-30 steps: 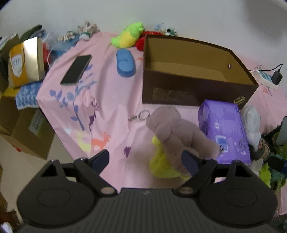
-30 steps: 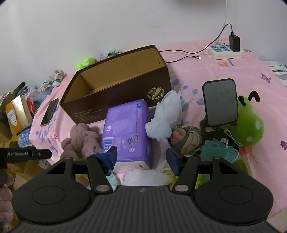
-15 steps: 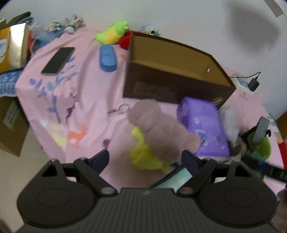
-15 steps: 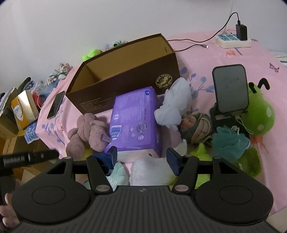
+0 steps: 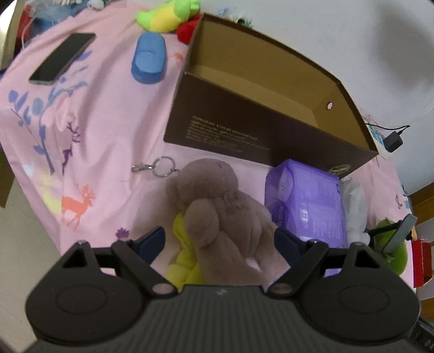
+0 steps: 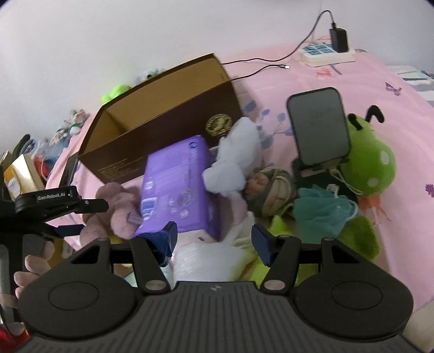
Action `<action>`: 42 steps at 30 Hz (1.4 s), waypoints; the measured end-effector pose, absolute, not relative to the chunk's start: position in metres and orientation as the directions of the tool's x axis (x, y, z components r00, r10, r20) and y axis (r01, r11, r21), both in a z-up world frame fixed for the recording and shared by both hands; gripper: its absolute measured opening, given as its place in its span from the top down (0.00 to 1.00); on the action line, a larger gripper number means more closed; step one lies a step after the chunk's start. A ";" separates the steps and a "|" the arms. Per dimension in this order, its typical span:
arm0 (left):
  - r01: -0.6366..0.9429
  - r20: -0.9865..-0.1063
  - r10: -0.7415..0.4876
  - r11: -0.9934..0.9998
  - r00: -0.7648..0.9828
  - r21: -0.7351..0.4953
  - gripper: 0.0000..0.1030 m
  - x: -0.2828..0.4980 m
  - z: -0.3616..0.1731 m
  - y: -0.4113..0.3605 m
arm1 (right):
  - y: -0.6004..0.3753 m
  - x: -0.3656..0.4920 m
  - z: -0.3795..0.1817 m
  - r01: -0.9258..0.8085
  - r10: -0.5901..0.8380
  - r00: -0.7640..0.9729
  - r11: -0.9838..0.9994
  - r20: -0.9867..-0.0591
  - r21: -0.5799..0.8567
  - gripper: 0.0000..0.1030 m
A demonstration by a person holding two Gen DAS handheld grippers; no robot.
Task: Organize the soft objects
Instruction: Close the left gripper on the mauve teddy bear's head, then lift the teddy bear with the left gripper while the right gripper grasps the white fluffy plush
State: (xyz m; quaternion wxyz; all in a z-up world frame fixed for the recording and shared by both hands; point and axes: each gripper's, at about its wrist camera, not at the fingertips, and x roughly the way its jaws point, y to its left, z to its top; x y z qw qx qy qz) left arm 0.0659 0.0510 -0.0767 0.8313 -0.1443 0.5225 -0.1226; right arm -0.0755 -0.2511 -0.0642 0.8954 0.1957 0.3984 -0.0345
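**Clerk:** Item one?

**Keeper:** Mauve plush bear (image 5: 217,214), lying on the pink printed sheet (image 5: 89,114) in front of the brown cardboard box (image 5: 260,127), head towards the box, a key ring (image 5: 162,167) beside its head. It rests partly over a yellow-green plush (image 5: 184,252). The left gripper (image 5: 219,241) has its jaws spread wide on either side of the bear's body; neither fingertip visibly presses it.

**Clerk:** Adjoining?

**Keeper:** Purple soft pack (image 5: 309,206), just right of the bear and touching the box front. Beyond it, a white plush (image 6: 236,160) leaning at the box corner.

**Clerk:** The box itself?

**Keeper:** Open-topped; what shows of its tan interior holds nothing.

**Clerk:** Right gripper?

**Keeper:** Right gripper (image 6: 214,239), jaws parted, gripping nothing, over a white fluffy item (image 6: 206,260) at the near edge of the purple pack.

**Clerk:** Further out?

**Keeper:** Doll head in a knitted cap (image 6: 268,190), teal mesh sponge (image 6: 322,209), green spotted plush (image 6: 371,165) behind a phone on a stand (image 6: 317,125). On the far side: blue slipper-shaped item (image 5: 149,59), yellow-and-green plush (image 5: 168,16), a flat phone (image 5: 62,58). Power strip (image 6: 325,54) with charger at the sheet's far corner.
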 end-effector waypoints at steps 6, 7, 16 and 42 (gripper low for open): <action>0.093 -0.827 -0.371 0.925 0.423 -0.367 0.16 0.081 -0.075 0.038 | -0.258 -0.073 -0.067 0.243 0.080 0.678 0.913 -0.730 0.326 0.56; 0.103 -0.826 -0.368 0.927 0.428 -0.360 0.16 0.082 -0.074 0.034 | -0.260 -0.073 -0.067 0.247 0.080 0.679 0.912 -0.730 0.329 0.56; 0.145 -0.855 -0.276 0.961 0.440 -0.235 0.24 0.087 -0.080 0.019 | -0.265 -0.061 -0.067 0.256 0.082 0.679 0.905 -0.730 0.340 0.56; 0.168 -0.719 -0.360 0.930 0.594 -0.327 0.53 0.082 -0.029 0.043 | -0.261 -0.067 -0.063 0.111 0.235 0.696 0.898 -0.678 0.426 0.56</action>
